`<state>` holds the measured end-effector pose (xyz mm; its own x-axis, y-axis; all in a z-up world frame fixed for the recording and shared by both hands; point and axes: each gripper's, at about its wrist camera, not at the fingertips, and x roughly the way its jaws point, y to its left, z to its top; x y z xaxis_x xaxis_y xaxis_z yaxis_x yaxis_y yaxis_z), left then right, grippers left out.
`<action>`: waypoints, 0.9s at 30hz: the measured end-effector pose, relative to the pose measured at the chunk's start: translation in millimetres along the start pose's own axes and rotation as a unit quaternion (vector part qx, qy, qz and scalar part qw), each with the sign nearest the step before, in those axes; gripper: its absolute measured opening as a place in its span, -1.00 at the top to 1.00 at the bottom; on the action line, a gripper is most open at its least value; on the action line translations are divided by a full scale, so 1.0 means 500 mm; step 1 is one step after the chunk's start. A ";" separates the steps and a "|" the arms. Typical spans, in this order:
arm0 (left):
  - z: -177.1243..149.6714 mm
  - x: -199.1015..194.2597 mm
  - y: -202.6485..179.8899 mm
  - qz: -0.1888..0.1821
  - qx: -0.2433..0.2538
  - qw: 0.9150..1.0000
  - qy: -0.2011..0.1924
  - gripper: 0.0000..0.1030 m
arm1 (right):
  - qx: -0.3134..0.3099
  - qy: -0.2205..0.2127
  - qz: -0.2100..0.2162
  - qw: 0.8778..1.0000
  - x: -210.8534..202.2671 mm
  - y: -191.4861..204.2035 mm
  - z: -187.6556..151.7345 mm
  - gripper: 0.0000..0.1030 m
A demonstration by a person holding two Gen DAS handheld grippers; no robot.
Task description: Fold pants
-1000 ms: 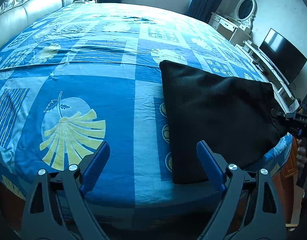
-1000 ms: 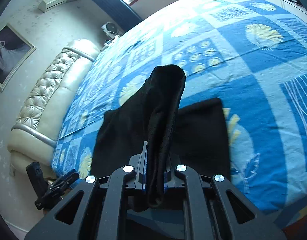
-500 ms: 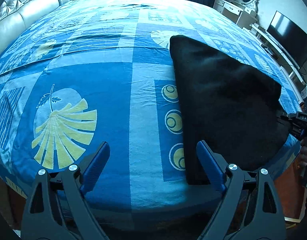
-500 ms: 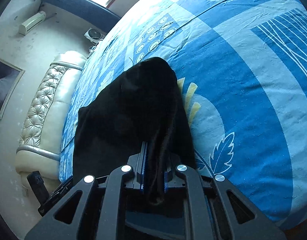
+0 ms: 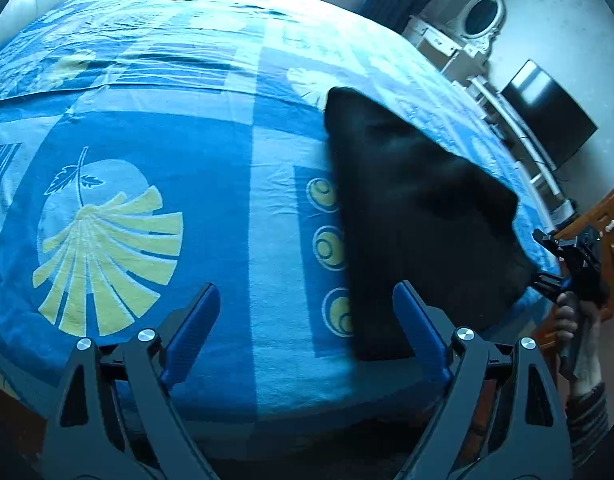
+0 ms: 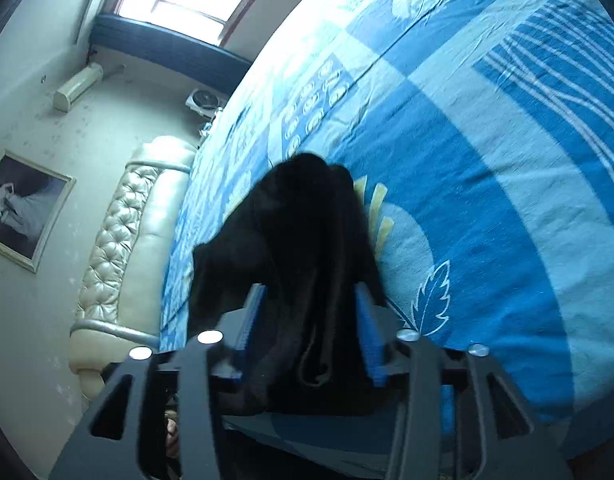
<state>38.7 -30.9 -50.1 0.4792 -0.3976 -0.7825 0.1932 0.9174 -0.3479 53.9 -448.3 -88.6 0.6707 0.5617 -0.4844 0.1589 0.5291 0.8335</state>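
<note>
Laying the black pants (image 5: 419,224) flat near the bed (image 5: 211,168) edge goes best if the right tongs (image 6: 307,320), parted around the bunched hem, back straight out while the left tongs (image 5: 307,320), wide and empty, wait beside the fold.

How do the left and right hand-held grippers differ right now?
The left hand-held gripper gapes wide with only bedspread seen between its fingers; the right hand-held gripper gapes less, with black pants bunched between them. Both have blue pads and stand open over the bedspread.
</note>
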 end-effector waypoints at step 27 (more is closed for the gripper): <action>0.033 0.174 -0.053 -0.169 -0.048 0.977 0.118 0.23 | -0.053 0.081 -0.017 0.995 0.123 0.024 -0.060 0.11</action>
<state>89.5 -89.5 -100.4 0.1897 -0.6800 -0.7082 0.2195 0.7325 -0.6445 75.3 -388.6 -116.2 0.5396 0.6330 -0.5551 0.0957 0.6089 0.7874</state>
